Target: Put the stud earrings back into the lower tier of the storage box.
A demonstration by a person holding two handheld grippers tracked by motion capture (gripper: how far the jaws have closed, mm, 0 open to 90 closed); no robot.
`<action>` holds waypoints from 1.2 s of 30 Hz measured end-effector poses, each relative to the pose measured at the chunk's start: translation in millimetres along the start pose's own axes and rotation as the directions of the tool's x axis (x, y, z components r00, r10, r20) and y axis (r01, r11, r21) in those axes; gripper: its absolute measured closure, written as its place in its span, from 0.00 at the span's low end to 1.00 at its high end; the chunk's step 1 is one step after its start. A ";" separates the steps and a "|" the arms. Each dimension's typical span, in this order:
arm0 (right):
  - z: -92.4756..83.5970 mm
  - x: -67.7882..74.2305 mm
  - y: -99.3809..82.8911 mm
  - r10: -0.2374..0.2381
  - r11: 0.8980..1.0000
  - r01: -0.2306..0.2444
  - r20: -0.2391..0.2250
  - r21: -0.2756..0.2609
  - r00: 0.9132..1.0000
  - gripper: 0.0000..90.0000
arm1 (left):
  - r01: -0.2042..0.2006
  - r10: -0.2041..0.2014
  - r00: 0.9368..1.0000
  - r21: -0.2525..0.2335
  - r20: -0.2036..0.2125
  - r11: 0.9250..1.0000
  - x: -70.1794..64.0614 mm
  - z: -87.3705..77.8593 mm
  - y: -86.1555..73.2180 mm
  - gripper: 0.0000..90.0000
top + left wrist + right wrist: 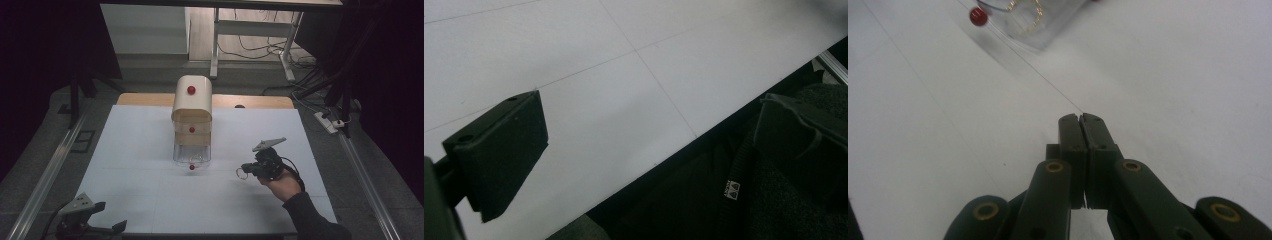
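Observation:
A cream drawer cabinet (192,107) with red knobs stands mid-table. Its clear bottom drawer (192,156) is pulled out toward me, red knob (192,167) at the front. In the right gripper view that knob (978,16) sits at the top left, with a gold chain (1023,12) inside the clear drawer. A hand holds my right gripper (245,170) on the table right of the drawer, jaws shut (1080,120). A thin loop (241,173) shows at its tip; I cannot tell what it is. My left gripper (111,216) lies open at the table's front left edge (649,150).
The white table top (140,150) runs wide on both sides of the cabinet. Metal rails (45,175) flank the table. Cables and a power strip (327,122) lie on the floor at the back right. Dark fabric (744,200) lies below the table edge.

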State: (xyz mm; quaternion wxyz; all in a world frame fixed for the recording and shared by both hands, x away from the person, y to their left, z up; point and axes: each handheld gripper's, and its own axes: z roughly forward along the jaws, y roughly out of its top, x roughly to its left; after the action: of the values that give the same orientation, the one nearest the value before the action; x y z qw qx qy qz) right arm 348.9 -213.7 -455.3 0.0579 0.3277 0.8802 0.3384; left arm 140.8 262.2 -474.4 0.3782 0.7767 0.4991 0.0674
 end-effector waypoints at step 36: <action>14.5 32.0 56.8 -0.053 0.980 0.036 -0.082 -0.194 0.995 0.98 | 0.015 -0.015 1.000 0.003 0.003 1.000 2.0 0.4 -0.1 0.02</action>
State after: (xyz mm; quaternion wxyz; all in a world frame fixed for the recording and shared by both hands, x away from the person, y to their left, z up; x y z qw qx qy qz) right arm 359.3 -154.3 -426.7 0.0586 0.2858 0.8522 0.4343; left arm 141.9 263.7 -475.3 0.3786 0.7735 0.5043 0.0626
